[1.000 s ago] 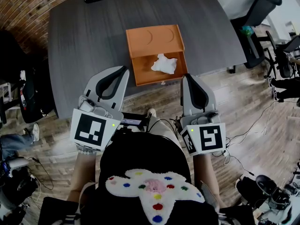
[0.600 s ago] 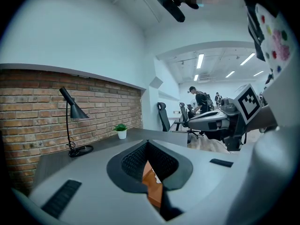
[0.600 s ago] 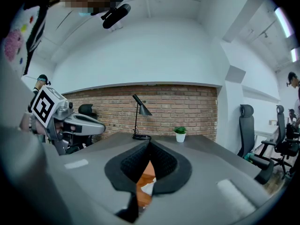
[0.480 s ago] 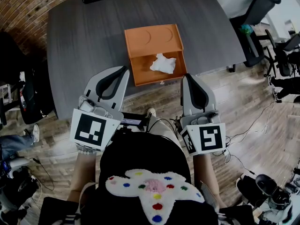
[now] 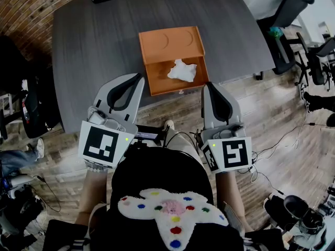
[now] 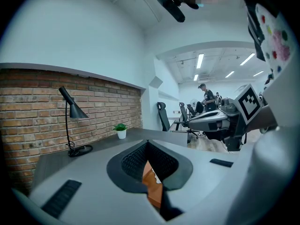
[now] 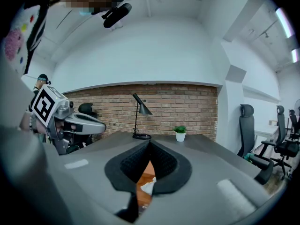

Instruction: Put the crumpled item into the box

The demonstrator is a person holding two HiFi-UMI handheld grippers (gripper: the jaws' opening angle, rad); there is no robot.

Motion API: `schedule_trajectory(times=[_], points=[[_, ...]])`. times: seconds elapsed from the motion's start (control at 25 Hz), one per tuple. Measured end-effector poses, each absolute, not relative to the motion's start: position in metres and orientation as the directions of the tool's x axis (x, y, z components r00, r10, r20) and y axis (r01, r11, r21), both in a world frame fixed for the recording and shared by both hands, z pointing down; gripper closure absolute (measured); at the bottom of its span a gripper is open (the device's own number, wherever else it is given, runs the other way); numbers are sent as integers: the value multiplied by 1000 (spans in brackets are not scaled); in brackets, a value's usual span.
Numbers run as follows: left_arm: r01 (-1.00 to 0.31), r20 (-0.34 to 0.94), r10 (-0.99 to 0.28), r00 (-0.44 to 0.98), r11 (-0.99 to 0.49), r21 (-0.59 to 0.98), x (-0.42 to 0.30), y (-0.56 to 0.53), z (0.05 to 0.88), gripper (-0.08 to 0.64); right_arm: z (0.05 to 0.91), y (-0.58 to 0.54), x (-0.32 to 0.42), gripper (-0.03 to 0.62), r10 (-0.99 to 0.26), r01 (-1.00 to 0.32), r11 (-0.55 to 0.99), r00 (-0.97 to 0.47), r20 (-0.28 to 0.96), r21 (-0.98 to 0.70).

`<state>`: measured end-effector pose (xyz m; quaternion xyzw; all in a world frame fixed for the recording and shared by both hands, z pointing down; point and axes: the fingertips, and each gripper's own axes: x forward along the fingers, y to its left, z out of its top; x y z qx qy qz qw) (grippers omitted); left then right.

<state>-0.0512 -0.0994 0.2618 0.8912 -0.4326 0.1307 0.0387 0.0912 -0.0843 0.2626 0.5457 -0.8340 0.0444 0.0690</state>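
Observation:
An open orange box [image 5: 152, 77] stands on the grey table near its front edge, its lid [image 5: 171, 44] folded back. A crumpled white item [image 5: 182, 70] lies inside the box. My left gripper [image 5: 137, 78] hovers at the table's front edge, left of the box, shut with nothing in it. To the right of the box, by the table edge, my right gripper [image 5: 208, 86] is also shut and empty. Through the slit between the jaws, the left gripper view shows a bit of the orange box [image 6: 151, 177], and the right gripper view shows the white item [image 7: 147, 186].
The grey table [image 5: 99, 46] fills the upper middle of the head view. A black desk lamp [image 7: 140, 111] and a small potted plant [image 7: 180, 133] stand at the table's far side by a brick wall. Office chairs [image 5: 293, 14] are to the right; cables lie on the wooden floor.

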Motion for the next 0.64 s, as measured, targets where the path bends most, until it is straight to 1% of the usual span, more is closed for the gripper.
schedule_trajectory(times=[0.64], points=[[-782, 274, -757, 593, -623, -30, -48, -100, 264, 554, 266, -85, 95, 584, -902, -917, 398, -392, 178, -3]])
